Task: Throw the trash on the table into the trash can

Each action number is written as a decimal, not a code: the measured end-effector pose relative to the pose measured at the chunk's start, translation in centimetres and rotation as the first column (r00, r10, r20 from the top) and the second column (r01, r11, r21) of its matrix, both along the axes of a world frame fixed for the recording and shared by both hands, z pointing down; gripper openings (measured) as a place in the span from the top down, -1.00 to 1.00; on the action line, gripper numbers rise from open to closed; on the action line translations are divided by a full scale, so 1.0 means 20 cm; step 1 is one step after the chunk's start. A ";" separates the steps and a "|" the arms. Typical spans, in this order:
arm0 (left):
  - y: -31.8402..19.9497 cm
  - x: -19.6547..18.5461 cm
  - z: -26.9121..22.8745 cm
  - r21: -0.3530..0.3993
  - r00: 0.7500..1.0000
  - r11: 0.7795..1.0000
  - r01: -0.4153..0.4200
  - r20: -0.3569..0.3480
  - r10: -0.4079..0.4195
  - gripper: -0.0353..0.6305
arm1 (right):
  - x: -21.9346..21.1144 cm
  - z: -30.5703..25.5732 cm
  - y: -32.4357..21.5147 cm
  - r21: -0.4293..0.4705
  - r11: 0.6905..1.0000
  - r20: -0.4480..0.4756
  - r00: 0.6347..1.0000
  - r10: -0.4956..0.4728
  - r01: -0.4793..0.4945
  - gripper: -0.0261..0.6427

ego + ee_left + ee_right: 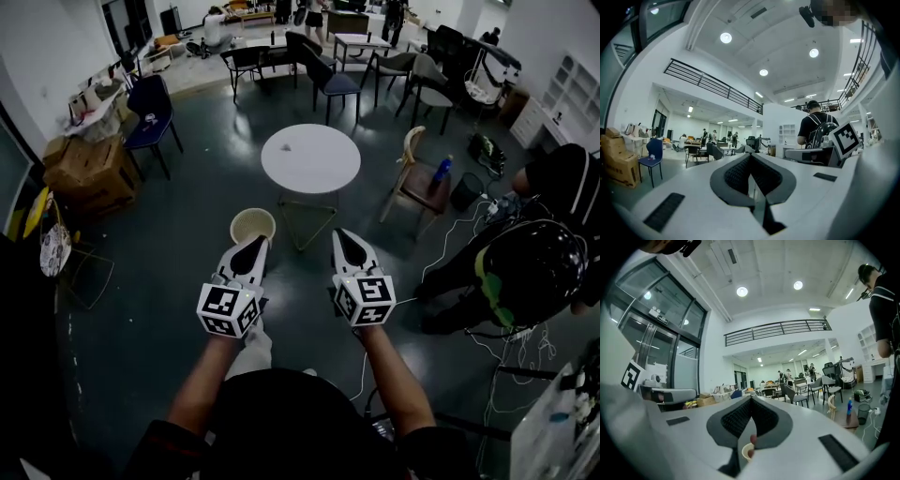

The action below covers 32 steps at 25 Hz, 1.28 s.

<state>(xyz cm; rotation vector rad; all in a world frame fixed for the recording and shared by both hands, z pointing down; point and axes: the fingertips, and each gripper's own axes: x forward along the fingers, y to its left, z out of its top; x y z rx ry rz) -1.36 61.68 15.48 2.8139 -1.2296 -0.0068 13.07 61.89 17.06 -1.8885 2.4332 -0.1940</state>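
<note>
Trash: one small pale scrap, too small to identify, lying left of centre on the round white table. Trash can: cream round bin, upright, top open, standing just beside the table's near-left edge.

Large open-plan office or lab hall. Evidence: high ceiling with round lights, mezzanine railing, glass wall, dark floor with scattered chairs, round white surface, cardboard boxes, loose cables.
</note>
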 end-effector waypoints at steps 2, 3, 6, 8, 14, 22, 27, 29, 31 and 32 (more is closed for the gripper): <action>-0.05 -0.02 0.00 -0.002 1.000 1.000 0.000 0.000 0.000 0.86 | -0.02 0.00 -0.05 0.000 1.000 0.003 1.000 -0.001 0.001 0.87; -0.08 -0.03 0.00 -0.002 1.000 1.000 0.000 -0.002 0.000 0.86 | -0.03 0.00 -0.09 0.000 1.000 0.003 1.000 -0.001 0.001 0.87; -0.20 -0.09 0.01 -0.005 1.000 1.000 -0.003 -0.011 0.003 0.86 | -0.09 0.01 -0.20 -0.003 1.000 -0.006 1.000 0.002 -0.002 0.87; -0.30 -0.13 0.01 -0.007 1.000 1.000 -0.006 -0.016 0.006 0.86 | -0.12 0.01 -0.28 -0.005 1.000 -0.014 1.000 0.004 -0.004 0.87; -0.60 -0.15 0.06 -0.026 0.999 0.999 -0.029 -0.013 0.029 0.86 | -0.16 0.02 -0.58 -0.015 1.000 -0.013 1.000 0.013 -0.013 0.87; -1.06 -0.18 0.06 -0.046 0.998 0.997 -0.062 -0.027 0.061 0.86 | -0.23 0.03 -1.01 -0.039 0.999 -0.025 0.999 0.029 -0.030 0.87; -1.34 -0.20 0.06 -0.056 0.996 0.996 -0.076 -0.045 0.073 0.86 | -0.26 0.04 -1.28 -0.056 0.998 -0.042 0.998 0.038 -0.041 0.87; -1.45 -0.22 0.07 -0.064 0.996 0.995 -0.081 -0.050 0.078 0.86 | -0.28 0.04 -1.38 -0.061 0.997 -0.049 0.998 0.041 -0.044 0.87; -1.54 -0.23 0.06 -0.067 0.994 0.993 -0.099 -0.052 0.095 0.86 | -0.30 0.03 -1.49 -0.062 0.997 -0.056 0.998 0.043 -0.046 0.87; -1.59 -0.23 0.06 -0.069 0.993 0.992 -0.110 -0.050 0.106 0.86 | -0.31 0.03 -1.54 -0.063 0.997 -0.059 0.997 0.043 -0.047 0.87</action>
